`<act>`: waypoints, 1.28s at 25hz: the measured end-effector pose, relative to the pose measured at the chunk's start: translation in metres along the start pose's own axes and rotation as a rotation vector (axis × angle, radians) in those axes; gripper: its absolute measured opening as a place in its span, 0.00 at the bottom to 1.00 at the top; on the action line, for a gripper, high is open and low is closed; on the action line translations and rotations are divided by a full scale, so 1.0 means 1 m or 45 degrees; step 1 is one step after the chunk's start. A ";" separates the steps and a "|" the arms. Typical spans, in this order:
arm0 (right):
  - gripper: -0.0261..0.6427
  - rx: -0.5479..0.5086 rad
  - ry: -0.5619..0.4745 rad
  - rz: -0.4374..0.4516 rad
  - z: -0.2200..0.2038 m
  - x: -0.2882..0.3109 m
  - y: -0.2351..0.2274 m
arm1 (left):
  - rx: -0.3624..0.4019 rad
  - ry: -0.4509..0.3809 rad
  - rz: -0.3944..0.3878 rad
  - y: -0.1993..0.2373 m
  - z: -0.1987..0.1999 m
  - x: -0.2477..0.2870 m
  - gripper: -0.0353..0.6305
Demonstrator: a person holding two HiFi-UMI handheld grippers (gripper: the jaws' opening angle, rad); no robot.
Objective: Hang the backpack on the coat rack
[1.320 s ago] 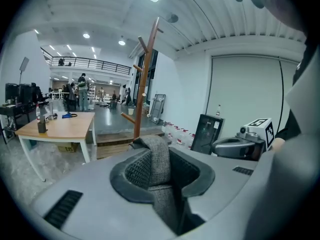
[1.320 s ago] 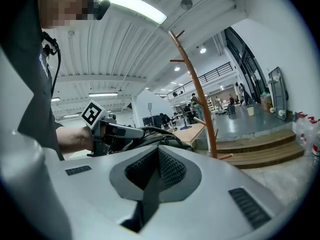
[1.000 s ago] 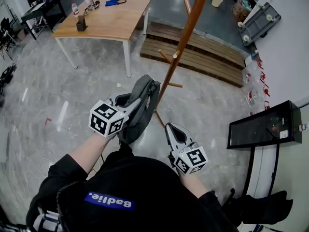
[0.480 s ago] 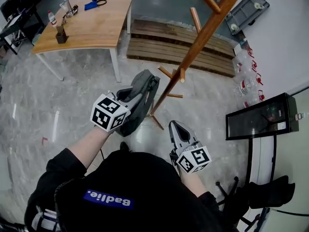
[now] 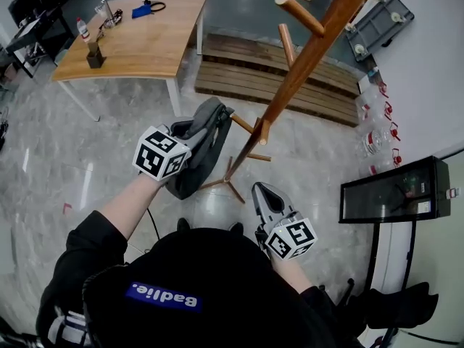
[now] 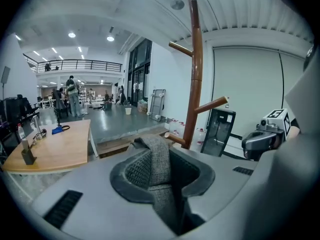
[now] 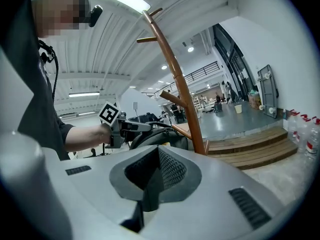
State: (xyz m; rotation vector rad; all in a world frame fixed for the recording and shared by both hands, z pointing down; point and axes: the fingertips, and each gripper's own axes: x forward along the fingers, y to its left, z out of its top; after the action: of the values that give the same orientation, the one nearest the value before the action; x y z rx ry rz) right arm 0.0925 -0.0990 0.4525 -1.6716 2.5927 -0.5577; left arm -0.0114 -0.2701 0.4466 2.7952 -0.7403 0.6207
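Open floor (image 5: 87, 158) lay to your left, edged beyond by the table (image 5: 138, 42) and wooden pallets (image 5: 290, 85). The coat rack (image 5: 304, 56) rose just beside the backpack (image 5: 199, 151) — which hung from your left gripper (image 5: 191, 131), clamped on its grey strap (image 6: 155, 164). Your right gripper (image 5: 262, 194) was closed and empty, near the rack's feet.

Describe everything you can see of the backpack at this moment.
The backpack is dark grey and looks like woven fabric, with a rounded body and a grey woven strap at its top. The left gripper holds it by that strap, jaws pressed on it, so the bag hangs tilted, clear of the floor. It is close beside the wooden coat rack, near a low peg but not yet on any peg. Whether it touches the pole cannot be told.
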 end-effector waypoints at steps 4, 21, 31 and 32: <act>0.03 0.008 0.007 0.027 0.004 0.005 -0.016 | 0.006 0.034 0.024 0.007 0.001 0.017 0.21; 0.03 0.039 0.023 0.048 -0.001 0.003 -0.044 | 0.163 0.159 0.008 -0.019 0.005 0.049 0.21; 0.03 -0.007 0.006 -0.001 0.011 0.014 -0.075 | 0.267 0.240 0.019 -0.028 0.004 0.057 0.21; 0.03 -0.016 0.010 0.000 0.011 0.017 -0.077 | 0.279 0.249 0.021 -0.029 0.003 0.058 0.21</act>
State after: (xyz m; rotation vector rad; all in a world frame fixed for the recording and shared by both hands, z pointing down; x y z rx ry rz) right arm 0.1552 -0.1455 0.4681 -1.6767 2.6067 -0.5502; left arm 0.0501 -0.2708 0.4673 2.8660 -0.6943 1.0185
